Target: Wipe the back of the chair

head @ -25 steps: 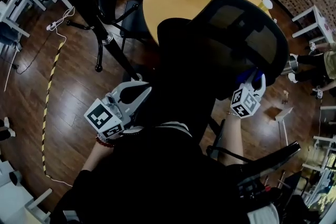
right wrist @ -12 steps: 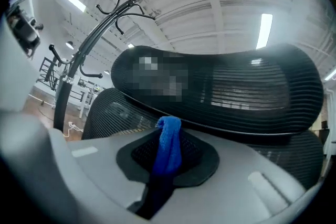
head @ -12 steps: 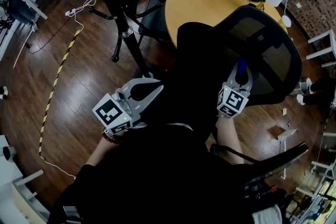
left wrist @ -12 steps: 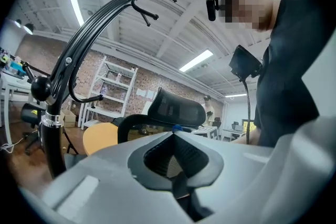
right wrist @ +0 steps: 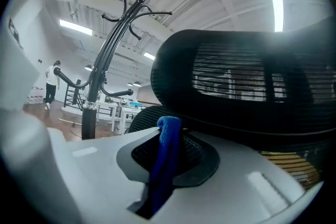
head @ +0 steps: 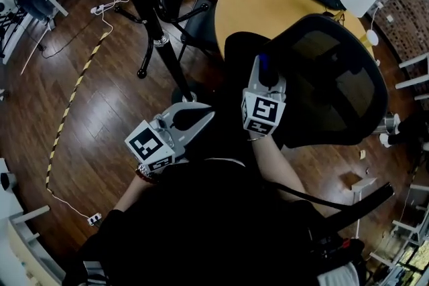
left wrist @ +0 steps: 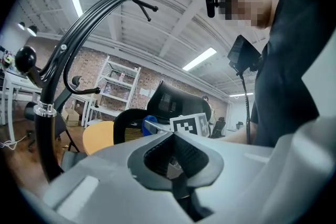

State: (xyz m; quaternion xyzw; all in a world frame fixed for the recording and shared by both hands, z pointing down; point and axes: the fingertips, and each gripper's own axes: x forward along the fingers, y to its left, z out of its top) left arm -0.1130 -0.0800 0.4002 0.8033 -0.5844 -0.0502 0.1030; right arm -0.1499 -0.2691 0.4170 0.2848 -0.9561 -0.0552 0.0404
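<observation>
Head view: chair back [head: 335,77], black mesh in a dark rim, fills the right centre of the frame, with a round yellow counter [head: 261,3] above it. Right claw [head: 267,74] sits at the left edge of the mesh, pinching a blue cloth [head: 263,62]. Only a sliver of cloth shows past the claw here, and contact with the rim cannot be told from this angle. Right gripper view: the cloth stands as a folded strip clamped between the jaws, its lower end lost in the gap. The mesh looms just beyond it and is cut off at the right edge. Left claw [head: 201,116], lower left of centre, is apart from the chair. Left gripper view: jaws pressed together, nothing between them. Chair seat and base are hidden under the person's dark clothing [head: 201,224], which fills the lower frame. Black coat stand [head: 161,41] at upper left, top cut off.
</observation>
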